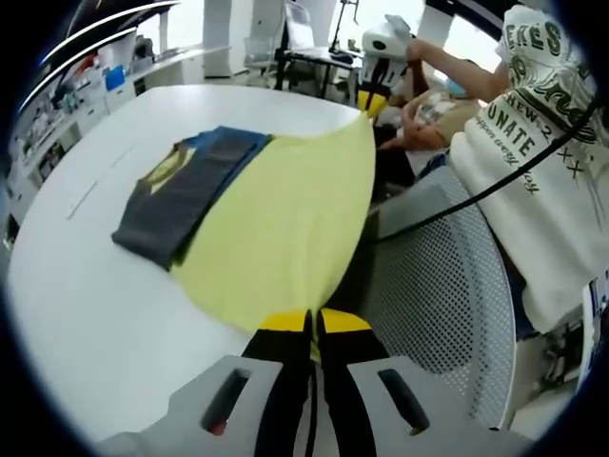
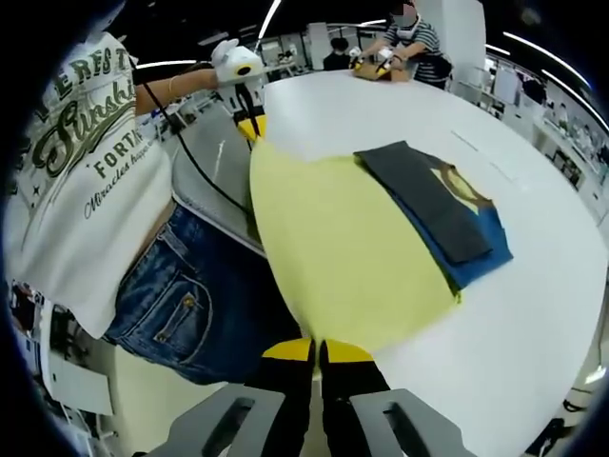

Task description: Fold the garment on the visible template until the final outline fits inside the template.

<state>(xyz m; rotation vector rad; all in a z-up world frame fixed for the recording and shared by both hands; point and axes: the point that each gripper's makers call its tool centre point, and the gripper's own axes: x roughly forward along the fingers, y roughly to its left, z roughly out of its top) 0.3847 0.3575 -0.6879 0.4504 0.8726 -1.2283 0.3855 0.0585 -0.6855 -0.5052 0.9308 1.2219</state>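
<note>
A large yellow cloth (image 1: 285, 228) is stretched between both grippers, and its far part lies on the white table (image 1: 86, 314). My left gripper (image 1: 314, 319) is shut on its near edge. My right gripper (image 2: 316, 347) is shut on the opposite end of that edge. Each one shows in the other's view: the right gripper (image 1: 373, 100) and the left gripper (image 2: 250, 129) both pinch the cloth. Beyond the yellow cloth (image 2: 343, 248), a folded dark grey garment (image 1: 186, 200) lies on a blue piece (image 2: 481, 243) with a yellow patch; the grey garment (image 2: 423, 200) is flat.
A person in a white printed T-shirt (image 1: 542, 162) and denim shorts (image 2: 200, 295) stands at the table's edge beside a perforated grey chair (image 1: 438, 276). Other people (image 2: 409, 38) work at the table's far end. A black cable (image 2: 195, 152) hangs from the left gripper.
</note>
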